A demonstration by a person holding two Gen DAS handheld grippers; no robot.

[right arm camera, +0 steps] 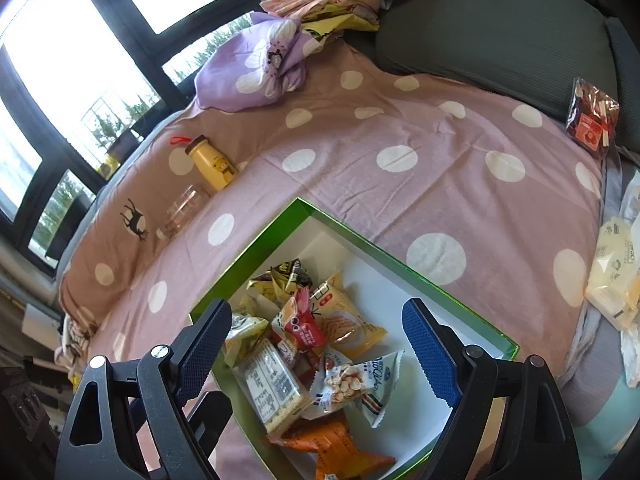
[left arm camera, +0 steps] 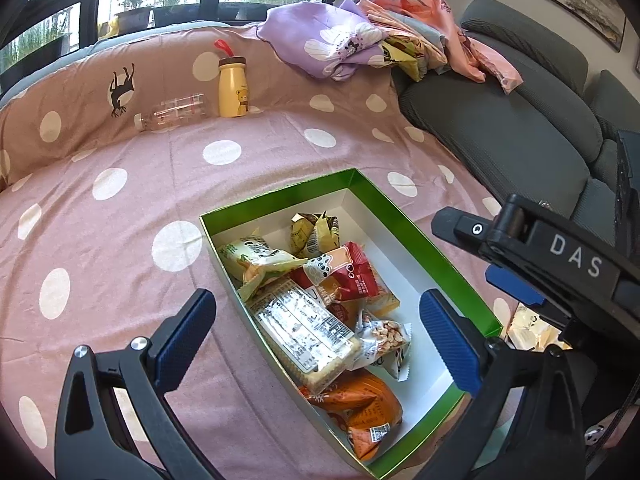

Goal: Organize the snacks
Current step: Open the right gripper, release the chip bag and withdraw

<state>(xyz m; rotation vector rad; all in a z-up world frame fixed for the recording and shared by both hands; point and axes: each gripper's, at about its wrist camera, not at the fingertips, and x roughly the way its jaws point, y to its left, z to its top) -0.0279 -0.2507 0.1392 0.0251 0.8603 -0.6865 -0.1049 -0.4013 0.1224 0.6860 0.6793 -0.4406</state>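
1. Snacks [left arm camera: 320,304], a loose heap of small sealed packets, lie inside a green-rimmed box [left arm camera: 404,208] with a white interior; we use the box as our landmark.
2. In the heap we see a clear cracker pack [left arm camera: 308,332] near the box's middle, a peanut pouch [right arm camera: 352,380] beside it, a red packet [right arm camera: 306,326] above, and an orange packet [left arm camera: 360,404] at the near end.
3. We judge the packets light, crinkly and slippery, with crackers that could break; a crimped end seam looks like the safest hold.
4. Our left gripper [left arm camera: 316,340] hangs over the box's near half, fingers spread wide, holding nothing.
5. Our right gripper [right arm camera: 316,352] also hangs above the box, spread wide and empty.
6. Just outside the box, to its right, pale yellow packets [right arm camera: 616,272] remain on the couch edge, so we judge sorting unfinished.
7. Beyond the box, on the dotted pink sheet [left arm camera: 120,220], stand a yellow bottle [left arm camera: 233,88] and a clear bottle [left arm camera: 172,114] lying down.
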